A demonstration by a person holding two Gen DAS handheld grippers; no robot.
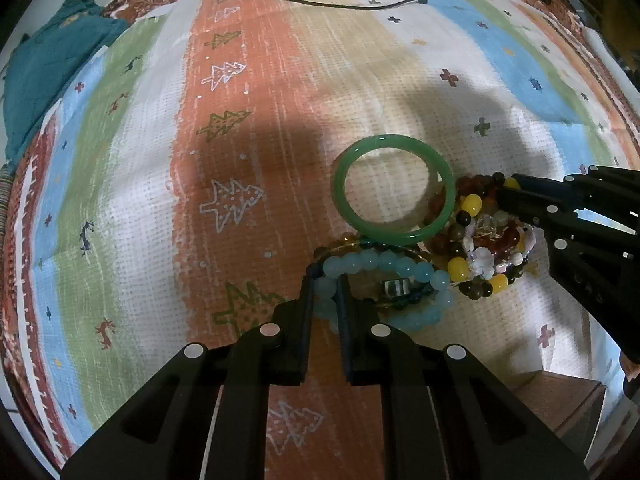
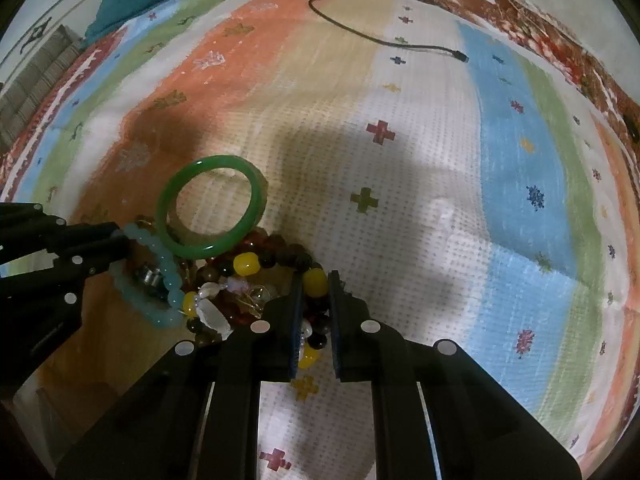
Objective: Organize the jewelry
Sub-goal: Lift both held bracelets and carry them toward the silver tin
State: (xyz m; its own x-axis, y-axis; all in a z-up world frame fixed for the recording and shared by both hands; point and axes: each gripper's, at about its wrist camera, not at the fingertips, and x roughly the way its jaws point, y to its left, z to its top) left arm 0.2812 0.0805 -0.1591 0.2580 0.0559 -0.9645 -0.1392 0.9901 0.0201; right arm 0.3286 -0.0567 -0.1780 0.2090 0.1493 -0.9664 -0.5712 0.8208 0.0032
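No readable text, label or number appears, as far as the fisheye views show.

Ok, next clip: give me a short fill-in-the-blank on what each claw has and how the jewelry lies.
1. The left claw is closed on the light ____ bead bracelet.
2. The right claw grips the dark bead bracelet that carries large ____ beads.
3. The green bangle lies ____ by either claw, its edge resting on the bead pile.
4. A black ____ lies on the striped cloth beyond the pile.

Missing words: blue; yellow; ungripped; cable
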